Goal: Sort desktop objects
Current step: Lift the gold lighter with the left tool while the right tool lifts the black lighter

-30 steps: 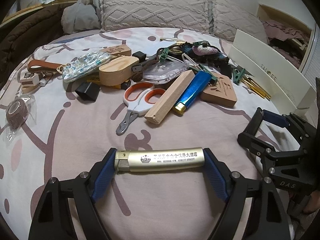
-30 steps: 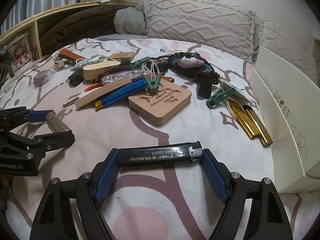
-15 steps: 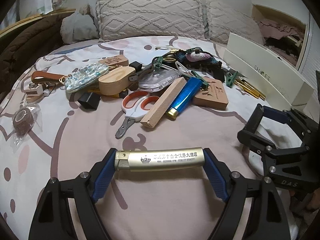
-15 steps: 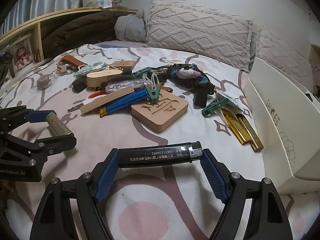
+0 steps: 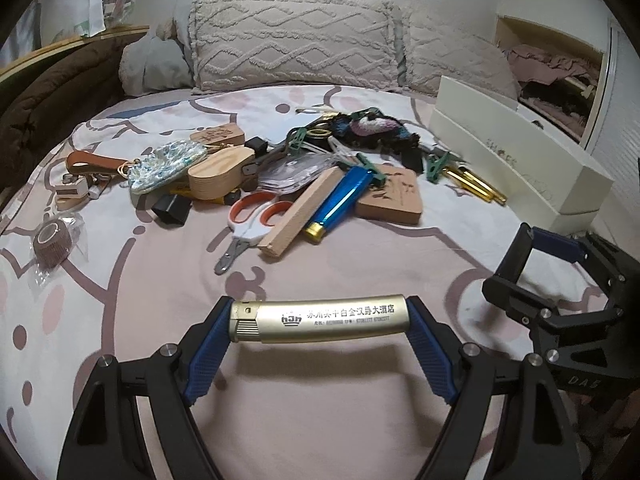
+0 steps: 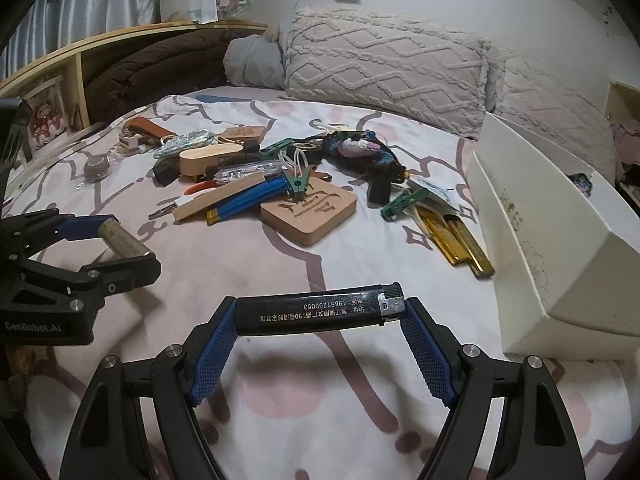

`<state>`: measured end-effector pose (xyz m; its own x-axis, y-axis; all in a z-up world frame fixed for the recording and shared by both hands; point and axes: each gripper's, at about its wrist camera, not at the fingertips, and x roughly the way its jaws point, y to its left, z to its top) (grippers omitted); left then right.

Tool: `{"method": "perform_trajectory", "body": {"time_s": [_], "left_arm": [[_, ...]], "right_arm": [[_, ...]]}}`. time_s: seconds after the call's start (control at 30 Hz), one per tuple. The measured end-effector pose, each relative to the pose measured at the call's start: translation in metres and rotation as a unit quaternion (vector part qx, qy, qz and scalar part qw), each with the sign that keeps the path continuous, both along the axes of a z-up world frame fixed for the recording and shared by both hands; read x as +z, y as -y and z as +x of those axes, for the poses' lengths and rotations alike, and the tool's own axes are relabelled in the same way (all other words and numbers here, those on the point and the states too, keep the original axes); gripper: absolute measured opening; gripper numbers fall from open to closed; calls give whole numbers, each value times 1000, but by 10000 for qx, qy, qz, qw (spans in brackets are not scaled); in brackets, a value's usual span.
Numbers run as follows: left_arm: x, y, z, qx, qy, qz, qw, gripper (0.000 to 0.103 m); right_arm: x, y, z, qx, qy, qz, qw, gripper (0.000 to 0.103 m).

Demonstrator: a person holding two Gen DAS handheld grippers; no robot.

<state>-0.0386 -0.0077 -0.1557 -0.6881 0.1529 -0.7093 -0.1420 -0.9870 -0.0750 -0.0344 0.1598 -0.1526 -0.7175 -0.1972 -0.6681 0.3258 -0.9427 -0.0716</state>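
Observation:
My left gripper (image 5: 320,322) is shut on a gold lighter (image 5: 320,318), held crosswise by its two ends above the bedsheet. My right gripper (image 6: 320,314) is shut on a black lighter (image 6: 316,312) the same way. Each gripper shows in the other's view: the right gripper (image 5: 556,256) at the right edge, the left gripper (image 6: 100,246) with the gold lighter (image 6: 122,240) at the left edge. Farther back lies a pile of small things: a blue lighter (image 5: 344,198), scissors (image 5: 250,226), a wooden stick (image 5: 300,214), a carved wooden block (image 6: 308,210), two gold lighters (image 6: 460,240).
A white open shoe box (image 6: 560,240) stands at the right edge of the bed. Pillows (image 5: 296,46) line the back, a brown blanket (image 5: 44,80) and shelf lie at the left. A wrapped brown roll (image 5: 50,242) and a leather key strap (image 5: 88,160) lie left of the pile.
Both grippers have risen and drawn back from the pile, each still holding its lighter. The pile looks smaller and farther, and more of the pillows and wall shows.

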Motion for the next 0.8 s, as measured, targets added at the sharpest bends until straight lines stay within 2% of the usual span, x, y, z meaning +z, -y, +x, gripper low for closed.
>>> {"method": "perform_trajectory", "body": {"time_s": [0.4,0.8], "left_arm": [[24,-23,20,-143,-241,85,9996,84],[63,-66,34,-461,-514,125,9975,84]], "right_arm": [[22,-37,28,-304,-200,123,9993,82],[71,-71,55,-513,-672,78,9964,82]]}}
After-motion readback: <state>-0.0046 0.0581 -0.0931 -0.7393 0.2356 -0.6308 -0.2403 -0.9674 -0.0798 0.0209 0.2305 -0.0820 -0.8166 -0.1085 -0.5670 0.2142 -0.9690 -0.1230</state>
